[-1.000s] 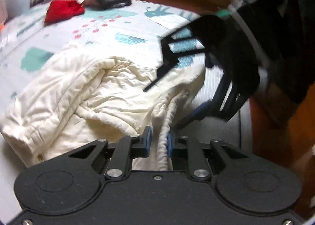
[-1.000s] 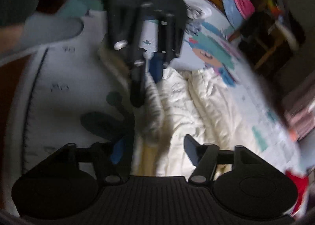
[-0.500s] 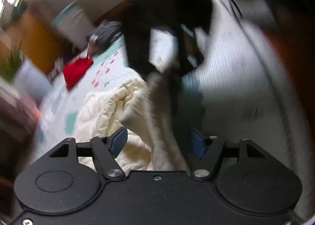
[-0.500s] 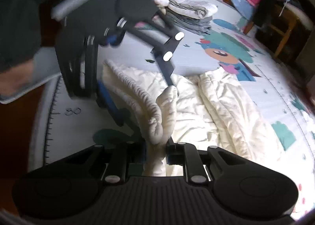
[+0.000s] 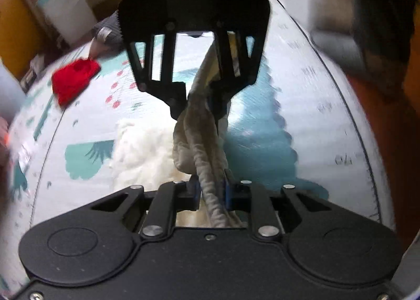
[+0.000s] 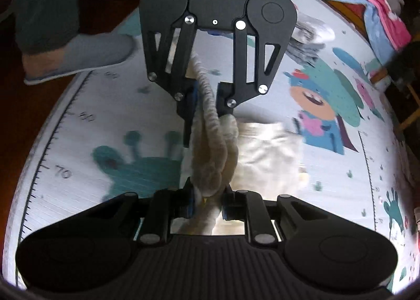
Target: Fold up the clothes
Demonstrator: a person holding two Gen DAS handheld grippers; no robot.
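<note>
The left hand-held gripper (image 5: 211, 191) and the right hand-held gripper (image 6: 207, 201) face each other, each clamped on the ribbed band of a cream garment (image 5: 199, 142) lifted above a printed play mat (image 6: 78, 142). A white bin (image 5: 67, 12) stands beyond, contents unseen.

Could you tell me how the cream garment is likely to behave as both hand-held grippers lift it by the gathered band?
Probably floppy: the cream garment hangs loosely below the gathered band. The band looks ribbed and stretchy, so it may sag between the left hand-held gripper and right hand-held gripper. Likely light, and unlikely to slip.
</note>
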